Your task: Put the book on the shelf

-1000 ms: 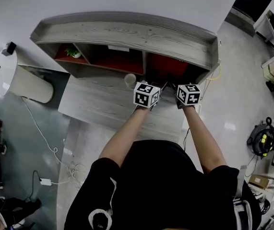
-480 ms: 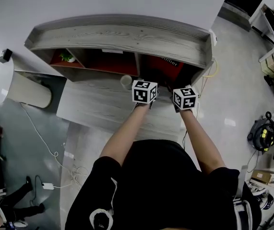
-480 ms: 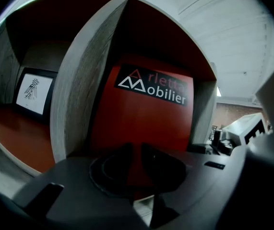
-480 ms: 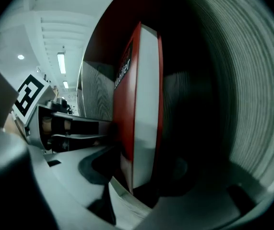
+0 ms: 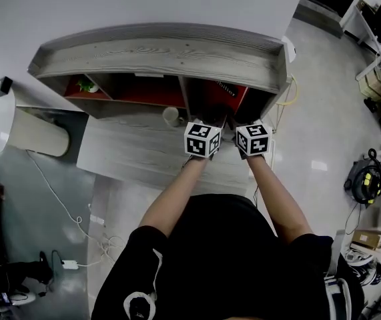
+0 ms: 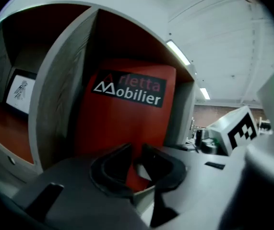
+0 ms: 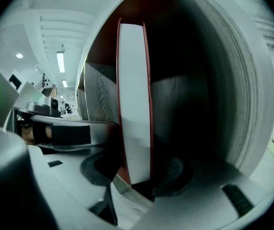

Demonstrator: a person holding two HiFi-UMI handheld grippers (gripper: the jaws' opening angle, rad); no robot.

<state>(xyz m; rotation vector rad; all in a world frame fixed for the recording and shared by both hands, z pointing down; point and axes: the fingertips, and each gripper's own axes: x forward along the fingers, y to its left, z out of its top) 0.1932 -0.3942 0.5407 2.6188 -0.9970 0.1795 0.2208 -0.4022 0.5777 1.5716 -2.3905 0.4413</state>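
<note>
The red book (image 5: pixel 225 92) with white lettering stands upright in the right compartment of the grey wooden shelf (image 5: pixel 157 51). My left gripper (image 5: pixel 211 121) is at its near lower corner. In the left gripper view the cover (image 6: pixel 127 114) fills the middle, and the left gripper (image 6: pixel 137 159) is shut on its bottom edge. In the right gripper view the book's white page edge (image 7: pixel 134 109) stands between the jaws of the right gripper (image 7: pixel 137 176). They are closing, with a dark gap still on each side. The right gripper (image 5: pixel 234 123) sits just right of the left one.
A white cup (image 5: pixel 171 116) stands on the grey lower surface (image 5: pixel 130 153), left of the grippers. A small plant (image 5: pixel 83 84) sits in the far left compartment and a framed picture (image 6: pixel 20 92) in the middle one. A grey divider (image 6: pixel 62 95) stands left of the book.
The book's cover with its lettering has come into view in the right compartment. Both hands have drawn a little closer together at its front edge.
</note>
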